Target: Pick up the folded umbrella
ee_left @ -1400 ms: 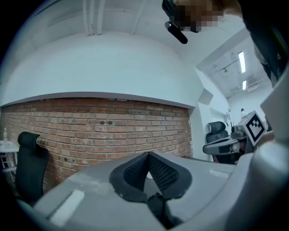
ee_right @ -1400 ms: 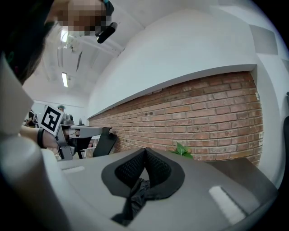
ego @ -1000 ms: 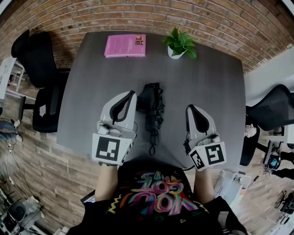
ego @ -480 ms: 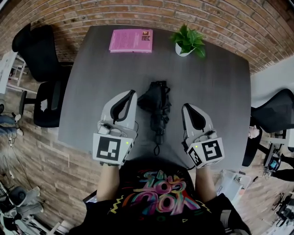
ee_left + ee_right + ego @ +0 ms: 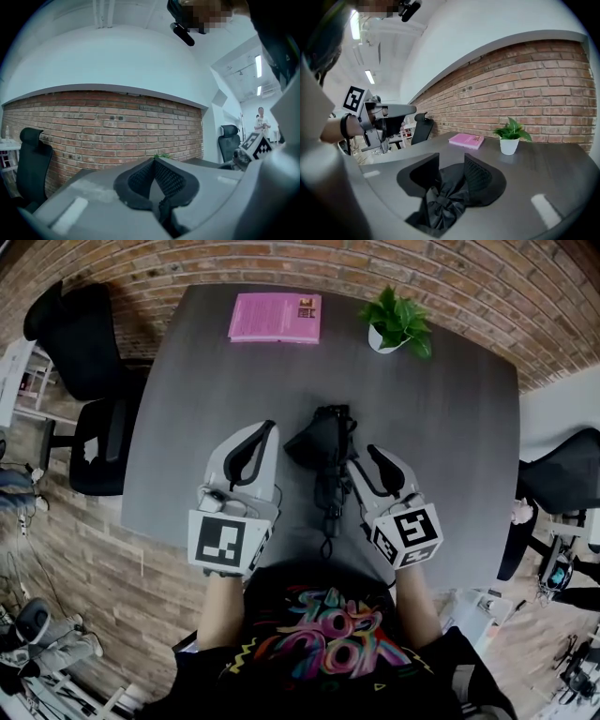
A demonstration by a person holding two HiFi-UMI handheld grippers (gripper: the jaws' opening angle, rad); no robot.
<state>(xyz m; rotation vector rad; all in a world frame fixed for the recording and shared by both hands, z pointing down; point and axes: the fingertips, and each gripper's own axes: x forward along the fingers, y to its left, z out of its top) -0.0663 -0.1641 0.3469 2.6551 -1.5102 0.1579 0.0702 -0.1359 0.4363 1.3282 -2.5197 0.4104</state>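
The folded black umbrella (image 5: pixel 329 442) lies lengthwise in the middle of the grey table (image 5: pixel 187 381), its strap end toward the person. My right gripper (image 5: pixel 359 457) has come in low at the umbrella's right side. In the right gripper view its jaws are opening, and the bunched black fabric of the umbrella (image 5: pixel 443 197) lies between them; my right gripper (image 5: pixel 451 157) is not clamped on it. My left gripper (image 5: pixel 269 429) hovers left of the umbrella, apart from it. In the left gripper view my left gripper (image 5: pixel 153 161) is shut, pads meeting at the tip with nothing between.
A pink book (image 5: pixel 277 318) and a small potted plant (image 5: pixel 396 324) sit at the table's far edge by the brick wall. Black office chairs stand left (image 5: pixel 84 381) and right (image 5: pixel 562 479) of the table. The person's body is at the near edge.
My right gripper has moved left and down to the umbrella, and its jaws now stand on either side of the fabric. The left gripper has shifted only slightly.
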